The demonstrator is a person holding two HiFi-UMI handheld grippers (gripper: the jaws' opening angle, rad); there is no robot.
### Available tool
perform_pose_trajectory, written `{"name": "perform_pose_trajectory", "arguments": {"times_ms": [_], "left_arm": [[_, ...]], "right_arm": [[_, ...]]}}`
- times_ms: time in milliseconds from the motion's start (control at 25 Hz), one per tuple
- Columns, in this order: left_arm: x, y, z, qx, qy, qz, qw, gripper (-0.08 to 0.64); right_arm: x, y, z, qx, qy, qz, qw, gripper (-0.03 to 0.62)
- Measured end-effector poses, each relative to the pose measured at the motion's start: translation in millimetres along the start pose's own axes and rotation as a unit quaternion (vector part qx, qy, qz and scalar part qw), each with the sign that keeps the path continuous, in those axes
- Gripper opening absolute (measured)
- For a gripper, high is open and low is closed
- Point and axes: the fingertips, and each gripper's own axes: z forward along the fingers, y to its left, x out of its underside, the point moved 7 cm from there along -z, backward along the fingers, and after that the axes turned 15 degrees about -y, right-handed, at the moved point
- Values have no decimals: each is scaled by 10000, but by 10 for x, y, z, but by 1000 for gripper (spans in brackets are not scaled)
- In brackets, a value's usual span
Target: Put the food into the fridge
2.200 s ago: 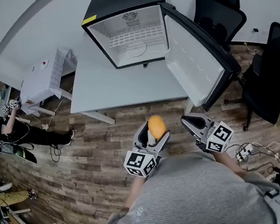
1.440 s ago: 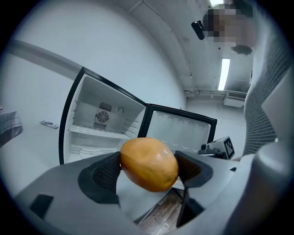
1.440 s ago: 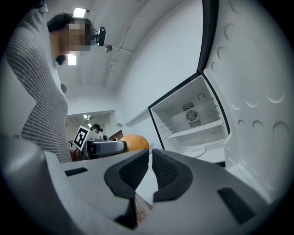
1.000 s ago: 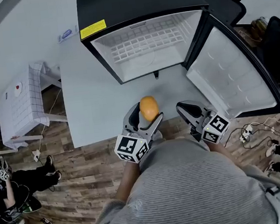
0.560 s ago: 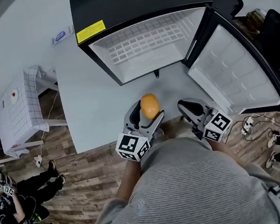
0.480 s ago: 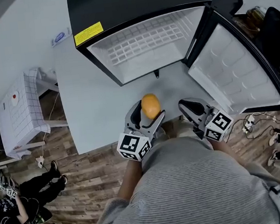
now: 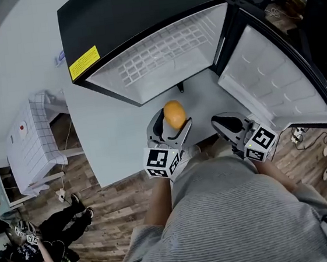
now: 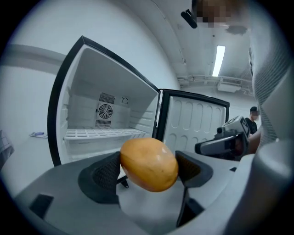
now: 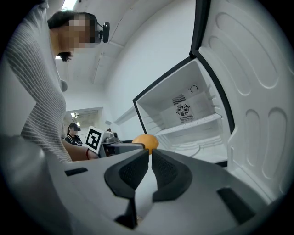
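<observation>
Two grippers reach out just ahead of the person's grey ribbed top (image 7: 238, 219); the left gripper (image 7: 170, 126) pinches an orange fruit (image 8: 149, 164) between its padded jaws, held above the near edge of the pale table (image 7: 111, 139); the right gripper (image 7: 224, 125), just beside it, has its jaws pressed together with nothing between them; beyond stands the open black fridge (image 7: 132, 13) with its white wire shelf (image 7: 160, 51), its door (image 7: 275, 85) swung out to the right.

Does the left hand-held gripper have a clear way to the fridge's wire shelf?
Probably yes: the fridge door stands wide open, and nothing shows between the left hand-held gripper, shut on the orange fruit, and the wire shelf.
</observation>
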Motion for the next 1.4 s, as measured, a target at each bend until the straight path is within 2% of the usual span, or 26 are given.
{"name": "perform_pose_trajectory", "arguments": {"times_ms": [240, 480, 720, 1000, 1160, 1240, 1400], "left_arm": [[128, 256, 476, 10, 395, 660, 9970, 388], [277, 438, 901, 39, 805, 1337, 9877, 388], [581, 765, 1176, -374, 1303, 1744, 9753, 388], [834, 1184, 1508, -1038, 1547, 1784, 9662, 388], [887, 1335, 1679, -1221, 1823, 2216, 9501, 388], [887, 1411, 1743, -1345, 1939, 2313, 9438, 388], [869, 1541, 1840, -1543, 2042, 2381, 9369, 388]], "right_arm": [[-6, -67, -107, 13, 147, 47, 9999, 14], [-29, -151, -219, 169, 195, 128, 9996, 14], [-43, -230, -294, 261, 292, 158, 9991, 14], [-56, -333, -367, 359, 393, 231, 9983, 14], [-55, -386, -406, 417, 445, 248, 9978, 14], [-62, -420, -415, 451, 451, 254, 9976, 14], [-74, -471, -407, 495, 448, 273, 9974, 14]]}}
